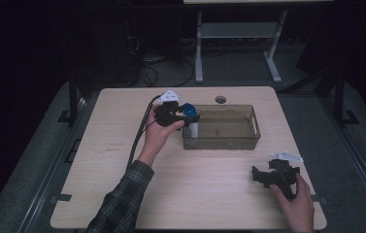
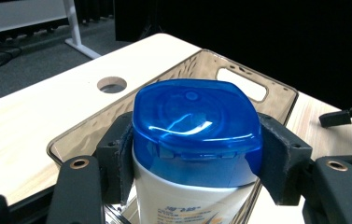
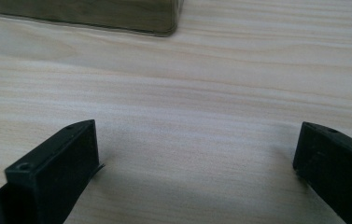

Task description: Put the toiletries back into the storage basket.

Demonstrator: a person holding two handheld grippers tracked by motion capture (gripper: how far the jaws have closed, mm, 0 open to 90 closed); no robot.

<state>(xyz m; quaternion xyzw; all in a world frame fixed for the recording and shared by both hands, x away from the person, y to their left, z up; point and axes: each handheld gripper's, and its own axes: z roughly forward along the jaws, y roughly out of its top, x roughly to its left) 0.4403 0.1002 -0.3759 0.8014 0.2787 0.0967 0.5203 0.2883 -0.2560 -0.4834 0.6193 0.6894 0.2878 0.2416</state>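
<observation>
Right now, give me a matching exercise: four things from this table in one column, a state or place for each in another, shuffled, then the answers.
1. bottle
2. bin
3. left gripper
4. right gripper

a. open, jaws wide above bare wood
b. see-through brown, on the table
c. white, blue cap
d. clamped on the bottle below its cap

Pairs: 1-c, 2-b, 3-d, 4-a
</observation>
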